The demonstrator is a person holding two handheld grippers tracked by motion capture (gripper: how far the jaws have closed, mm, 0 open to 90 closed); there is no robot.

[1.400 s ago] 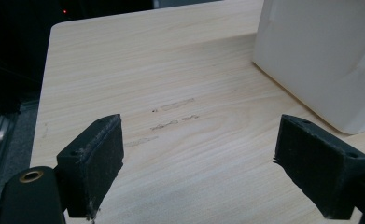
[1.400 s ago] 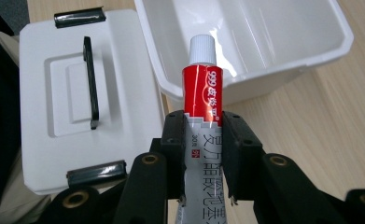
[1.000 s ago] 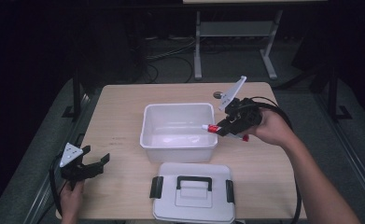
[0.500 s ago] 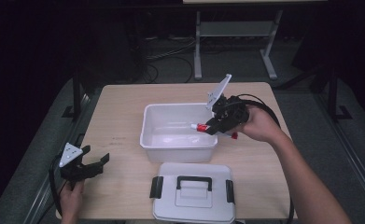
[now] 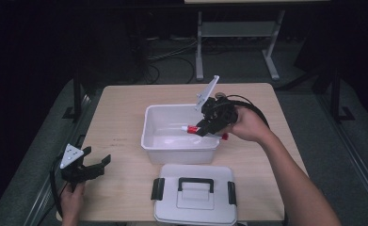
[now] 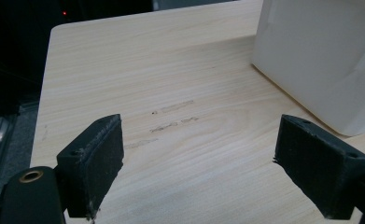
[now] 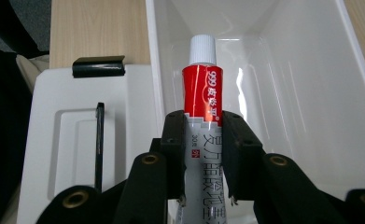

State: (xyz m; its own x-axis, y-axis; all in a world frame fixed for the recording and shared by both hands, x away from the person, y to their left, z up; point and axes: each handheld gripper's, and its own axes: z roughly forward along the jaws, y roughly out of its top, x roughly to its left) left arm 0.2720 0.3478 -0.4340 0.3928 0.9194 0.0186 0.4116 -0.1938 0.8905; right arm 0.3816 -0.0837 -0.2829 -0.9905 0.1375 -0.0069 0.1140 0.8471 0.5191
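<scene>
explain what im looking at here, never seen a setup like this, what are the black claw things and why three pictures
A person sits at a wooden table with a hand-held gripper in each hand. One picture looks down from above; the other two come from cameras riding on each gripper. On the table are an open white bin and its lid, which has a black handle. The right gripper is shut on a red and white tube, holding it over the bin. The left gripper rests open near the table's edge, holding nothing.
</scene>
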